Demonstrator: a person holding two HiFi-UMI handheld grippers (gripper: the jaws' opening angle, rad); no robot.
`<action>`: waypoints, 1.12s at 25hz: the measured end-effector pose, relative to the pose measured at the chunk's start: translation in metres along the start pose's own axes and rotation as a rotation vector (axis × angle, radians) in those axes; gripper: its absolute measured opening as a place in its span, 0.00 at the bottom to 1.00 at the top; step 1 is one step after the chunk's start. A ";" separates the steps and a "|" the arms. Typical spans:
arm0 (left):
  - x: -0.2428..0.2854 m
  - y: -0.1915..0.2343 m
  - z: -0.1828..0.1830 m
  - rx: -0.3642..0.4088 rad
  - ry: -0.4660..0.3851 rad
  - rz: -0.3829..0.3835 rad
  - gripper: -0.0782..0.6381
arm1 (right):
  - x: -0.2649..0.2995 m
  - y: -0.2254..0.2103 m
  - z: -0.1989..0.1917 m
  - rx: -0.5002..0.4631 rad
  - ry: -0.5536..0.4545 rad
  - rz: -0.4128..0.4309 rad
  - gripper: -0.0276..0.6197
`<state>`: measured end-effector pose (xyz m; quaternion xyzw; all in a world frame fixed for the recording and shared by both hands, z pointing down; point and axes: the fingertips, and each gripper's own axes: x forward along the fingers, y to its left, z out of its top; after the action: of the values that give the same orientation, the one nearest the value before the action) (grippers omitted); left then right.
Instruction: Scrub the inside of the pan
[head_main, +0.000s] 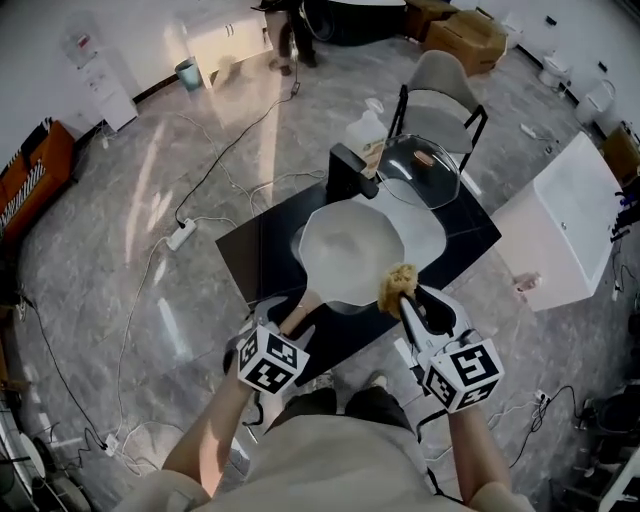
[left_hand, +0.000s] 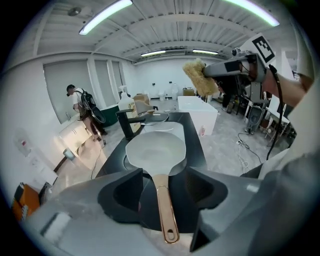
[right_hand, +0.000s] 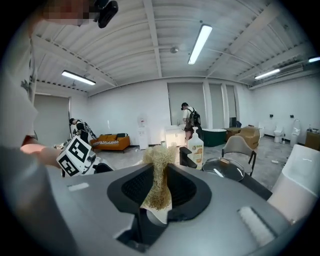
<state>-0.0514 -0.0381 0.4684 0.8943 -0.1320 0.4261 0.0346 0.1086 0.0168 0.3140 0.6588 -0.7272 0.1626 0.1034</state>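
Left gripper (left_hand: 164, 174) and right gripper (right_hand: 160, 174): grey shells, black jaw pads, white marker cube (head_main: 272, 360) with black squares behind each claw; beige short-sleeved top (head_main: 330, 470).

No readable text; bottle (right_hand: 196, 148) label too blurred

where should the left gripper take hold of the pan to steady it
On the copper-coloured handle, likely near its middle, coming from the person's side. It is long, narrow and points straight back between the left gripper's open jaws, so they can close across it. That leaves the pan's bowl free for the loofah in the right gripper.
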 end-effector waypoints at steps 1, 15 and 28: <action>0.007 0.003 -0.001 -0.018 0.006 0.002 0.49 | 0.007 -0.004 -0.003 -0.001 0.014 0.008 0.18; 0.093 0.012 -0.040 -0.200 0.201 0.078 0.51 | 0.114 -0.068 -0.062 -0.042 0.202 0.288 0.18; 0.116 0.007 -0.087 -0.268 0.435 0.129 0.52 | 0.185 -0.073 -0.100 -0.132 0.323 0.532 0.18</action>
<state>-0.0489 -0.0533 0.6128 0.7588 -0.2334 0.5885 0.1530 0.1544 -0.1232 0.4812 0.4031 -0.8571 0.2391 0.2139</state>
